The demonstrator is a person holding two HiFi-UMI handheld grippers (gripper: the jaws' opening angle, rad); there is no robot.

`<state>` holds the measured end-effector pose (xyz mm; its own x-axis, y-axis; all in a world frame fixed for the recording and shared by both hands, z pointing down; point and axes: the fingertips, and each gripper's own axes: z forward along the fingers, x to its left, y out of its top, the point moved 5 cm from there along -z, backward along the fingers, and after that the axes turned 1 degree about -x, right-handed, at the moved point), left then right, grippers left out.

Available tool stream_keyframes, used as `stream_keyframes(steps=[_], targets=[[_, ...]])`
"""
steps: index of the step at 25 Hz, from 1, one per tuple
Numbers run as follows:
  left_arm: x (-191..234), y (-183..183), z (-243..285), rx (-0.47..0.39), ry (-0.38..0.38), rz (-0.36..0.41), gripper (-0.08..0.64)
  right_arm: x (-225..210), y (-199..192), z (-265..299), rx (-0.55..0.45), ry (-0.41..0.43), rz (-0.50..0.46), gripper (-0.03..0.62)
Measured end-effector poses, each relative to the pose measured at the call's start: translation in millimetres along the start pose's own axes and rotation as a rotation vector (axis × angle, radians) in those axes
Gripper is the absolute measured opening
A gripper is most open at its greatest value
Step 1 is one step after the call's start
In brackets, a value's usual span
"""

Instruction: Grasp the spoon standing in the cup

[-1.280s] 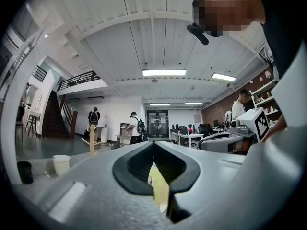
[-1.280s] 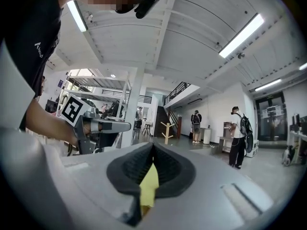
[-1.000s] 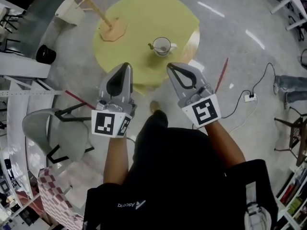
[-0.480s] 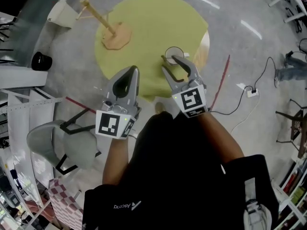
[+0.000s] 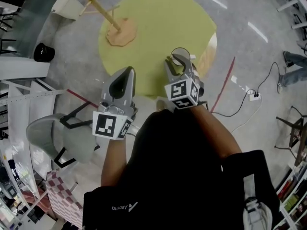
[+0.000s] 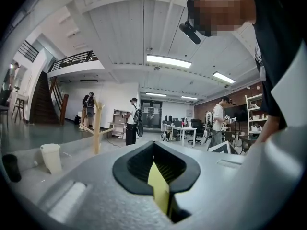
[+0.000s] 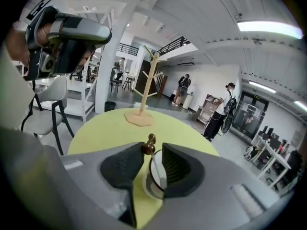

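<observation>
A white cup (image 5: 180,55) stands near the right edge of the round yellow table (image 5: 158,18). In the right gripper view a spoon with a brown knobbed handle (image 7: 148,144) stands in the cup (image 7: 156,176). My right gripper (image 5: 178,64) reaches over the cup. Its jaws are closing with the spoon handle between them (image 7: 152,152); the knob lies against the left fingertip (image 7: 134,153), with a gap on the other side. My left gripper (image 5: 125,72) hangs at the table's near edge, shut and empty (image 6: 154,145).
A wooden mug stand (image 5: 117,30) sits at the table's far left. A grey chair (image 5: 57,138) stands to my left. A white bin (image 5: 64,4) and a black one (image 5: 44,51) are on the floor. A cable with a power strip (image 5: 254,96) lies right.
My right gripper opened and moved forward to the cup, so the spoon handle now stands between its jaws. The left gripper has stayed at the table edge.
</observation>
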<state>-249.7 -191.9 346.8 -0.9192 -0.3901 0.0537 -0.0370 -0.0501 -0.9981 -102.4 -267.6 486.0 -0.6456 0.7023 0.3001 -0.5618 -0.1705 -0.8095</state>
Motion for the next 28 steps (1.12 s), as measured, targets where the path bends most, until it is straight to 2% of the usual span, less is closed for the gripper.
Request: stream_keyframes(steps=[6, 11, 14, 23, 28], targets=[[-2, -8, 0, 0.010, 0.000, -0.005, 0.009, 5, -2, -2, -0.002, 0.009, -0.016, 0.046], [-10, -7, 3, 0.013, -0.001, -0.003, 0.009, 0, 1, -13, -0.025, 0.039, 0.000, 0.041], [-15, -4, 5, 0.003, -0.001, -0.002, 0.009, -13, 13, -31, -0.083, 0.057, 0.034, 0.041], [-37, 12, 15, -0.048, -0.012, -0.007, 0.011, -71, 60, -103, -0.277, 0.169, 0.291, 0.041], [-50, 24, 22, -0.085, -0.018, -0.001, 0.009, -97, 80, -143, -0.397, 0.193, 0.372, 0.041]])
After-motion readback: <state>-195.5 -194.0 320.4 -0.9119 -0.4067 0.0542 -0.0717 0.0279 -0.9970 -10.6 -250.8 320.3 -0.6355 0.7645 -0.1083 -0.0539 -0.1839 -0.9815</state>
